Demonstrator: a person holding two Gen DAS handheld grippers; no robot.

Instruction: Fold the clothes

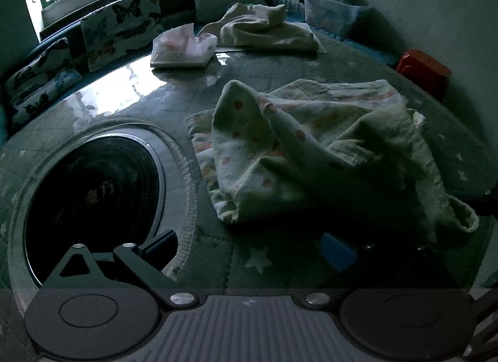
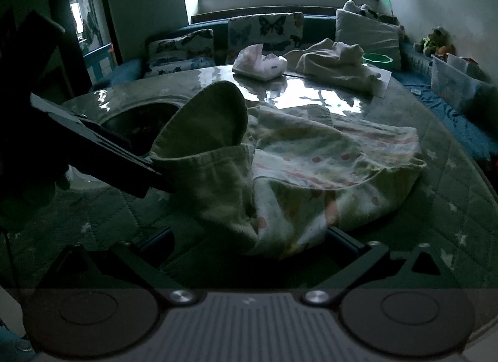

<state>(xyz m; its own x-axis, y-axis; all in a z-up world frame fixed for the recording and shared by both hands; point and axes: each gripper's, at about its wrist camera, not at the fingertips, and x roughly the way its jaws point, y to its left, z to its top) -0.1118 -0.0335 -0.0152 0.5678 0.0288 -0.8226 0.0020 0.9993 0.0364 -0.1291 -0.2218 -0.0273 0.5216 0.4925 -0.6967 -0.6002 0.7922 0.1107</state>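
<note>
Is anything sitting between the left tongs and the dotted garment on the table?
Nothing visible does. The left tongs stand open with only bare quilted table cover between them and the dotted garment. The tissue pack and cream cloth pile lie beyond it, further away.

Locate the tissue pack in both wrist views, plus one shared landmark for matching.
Left wrist: tissue pack upper centre-left, on the glossy tabletop, left of the cream garment.
Right wrist: tissue pack upper centre, again left of the cream garment.
Shared landmark: butterfly cushion behind it.
</note>
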